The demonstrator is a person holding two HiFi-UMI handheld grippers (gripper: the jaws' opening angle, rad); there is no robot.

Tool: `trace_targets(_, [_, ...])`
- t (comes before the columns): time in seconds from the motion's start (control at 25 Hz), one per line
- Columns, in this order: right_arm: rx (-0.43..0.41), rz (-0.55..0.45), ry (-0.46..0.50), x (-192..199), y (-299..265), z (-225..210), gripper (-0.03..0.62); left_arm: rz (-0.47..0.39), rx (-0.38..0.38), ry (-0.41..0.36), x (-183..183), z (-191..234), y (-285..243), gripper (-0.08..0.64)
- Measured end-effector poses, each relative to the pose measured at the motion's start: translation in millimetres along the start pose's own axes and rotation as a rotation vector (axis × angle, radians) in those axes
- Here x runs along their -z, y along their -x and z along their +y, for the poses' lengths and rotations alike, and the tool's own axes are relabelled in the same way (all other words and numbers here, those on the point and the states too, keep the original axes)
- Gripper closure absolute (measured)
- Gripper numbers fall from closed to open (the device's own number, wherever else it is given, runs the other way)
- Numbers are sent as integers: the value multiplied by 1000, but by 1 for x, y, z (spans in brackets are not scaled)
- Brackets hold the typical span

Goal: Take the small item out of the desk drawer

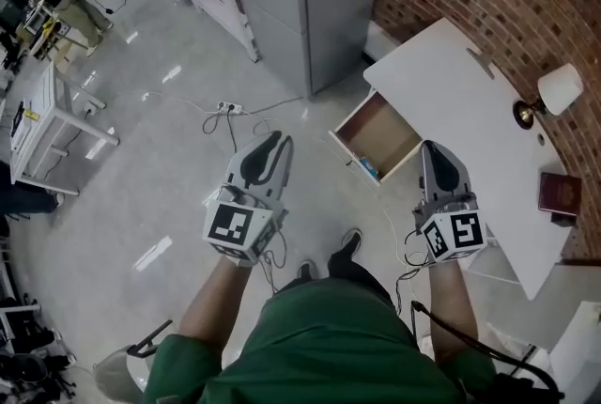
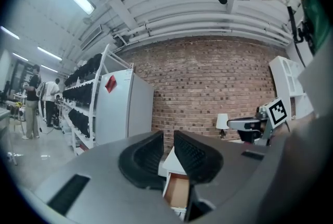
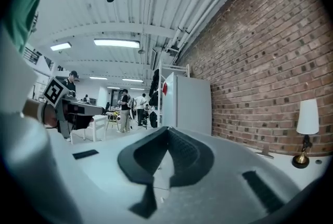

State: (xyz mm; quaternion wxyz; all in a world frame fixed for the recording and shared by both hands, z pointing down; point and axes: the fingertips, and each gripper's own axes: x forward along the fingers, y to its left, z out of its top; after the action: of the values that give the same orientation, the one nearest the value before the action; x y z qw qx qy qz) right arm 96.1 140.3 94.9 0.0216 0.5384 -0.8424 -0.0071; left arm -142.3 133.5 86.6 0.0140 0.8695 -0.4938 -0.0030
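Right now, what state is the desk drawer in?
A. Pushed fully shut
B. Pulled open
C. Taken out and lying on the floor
B: in the head view the drawer stands pulled out from the white desk, with its brown inside showing.
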Motion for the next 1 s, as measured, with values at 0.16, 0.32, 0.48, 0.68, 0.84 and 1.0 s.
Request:
trace_targets(0.16, [-47,-18,-5,1,-31,-19,589,30,-43,-1,1,4,-29,503])
trace_targets(0.32, [-82,-33,-6,-6,-53,-37,589,15,-63,-34,-4,5,-54,503])
trace_targets(0.48, [-94,-58,-14,-11,-68,-59,589,11,-79,-59,-15,4,-74,503])
trace_targets(0.68, [-106,-40,-31,-4,-84,-70,589,35,-83,-48,-10,6,-93,503])
trace_targets(0.84, [-90,5,-48,16,-95,-72,589,65,-51,-28,8,12,-111,503])
trace_targets(1.0, [-46,56,-48,35,-105,-76,589,114,18,28,31,17,-136,503])
